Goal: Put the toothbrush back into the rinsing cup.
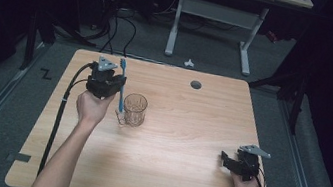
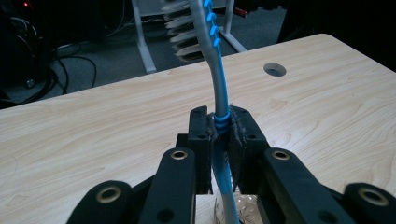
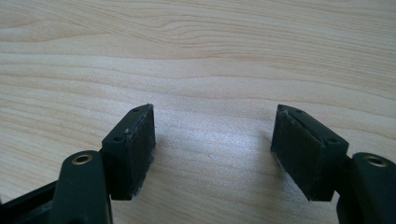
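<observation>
My left gripper is closed tight on the toothbrush at mid-handle, bristles toward 12 o'clock, its lower end by the glass cup. The toothbrush seems light, smooth and slippery, and the cup fragile. My right gripper rests open and empty at 4 o'clock.

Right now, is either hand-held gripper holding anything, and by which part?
The left hand-held gripper is shut on the blue toothbrush, clamping the middle of its handle, bristle head up, beside the glass cup. The right hand-held gripper is open and holds nothing.
</observation>
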Demonstrator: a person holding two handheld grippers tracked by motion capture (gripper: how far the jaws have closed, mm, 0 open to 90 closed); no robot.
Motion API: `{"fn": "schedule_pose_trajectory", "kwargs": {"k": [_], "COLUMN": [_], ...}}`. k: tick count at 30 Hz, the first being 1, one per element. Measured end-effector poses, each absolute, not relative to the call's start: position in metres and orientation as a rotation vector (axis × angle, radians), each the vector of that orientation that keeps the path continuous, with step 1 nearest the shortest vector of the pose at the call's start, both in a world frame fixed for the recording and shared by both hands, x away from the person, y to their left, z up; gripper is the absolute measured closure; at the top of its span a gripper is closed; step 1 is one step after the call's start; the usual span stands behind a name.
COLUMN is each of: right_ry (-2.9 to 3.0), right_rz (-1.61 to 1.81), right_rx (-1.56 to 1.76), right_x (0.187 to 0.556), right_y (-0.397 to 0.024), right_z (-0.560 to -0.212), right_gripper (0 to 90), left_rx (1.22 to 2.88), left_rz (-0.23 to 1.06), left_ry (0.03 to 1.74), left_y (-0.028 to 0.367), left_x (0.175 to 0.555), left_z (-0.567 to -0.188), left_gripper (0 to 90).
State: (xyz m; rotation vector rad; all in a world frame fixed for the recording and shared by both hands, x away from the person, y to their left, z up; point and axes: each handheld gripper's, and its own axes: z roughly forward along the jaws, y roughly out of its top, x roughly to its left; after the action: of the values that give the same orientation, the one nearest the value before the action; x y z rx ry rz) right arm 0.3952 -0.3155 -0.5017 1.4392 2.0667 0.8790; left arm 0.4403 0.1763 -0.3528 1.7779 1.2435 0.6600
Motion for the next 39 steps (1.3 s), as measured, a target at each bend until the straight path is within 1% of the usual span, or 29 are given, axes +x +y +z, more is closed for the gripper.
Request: {"fn": "schedule_pose_trajectory", "kwargs": {"k": [25,39], "right_ry": [2.066,2.066], "right_rz": [0.876,0.876], "right_rx": [1.44,1.44], "right_x": [0.395,0.395], "right_y": [-0.315,-0.315], "right_z": [-0.502,-0.502], "right_gripper": [30.6,30.6], "left_rx": [1.793,1.833], "left_rz": [0.644,0.655], "left_ry": [1.223,1.194], "left_y": [0.178,0.173], "left_x": [0.429,0.423], "left_z": [-0.359,-0.359], "left_gripper": [79.7,79.6]}}
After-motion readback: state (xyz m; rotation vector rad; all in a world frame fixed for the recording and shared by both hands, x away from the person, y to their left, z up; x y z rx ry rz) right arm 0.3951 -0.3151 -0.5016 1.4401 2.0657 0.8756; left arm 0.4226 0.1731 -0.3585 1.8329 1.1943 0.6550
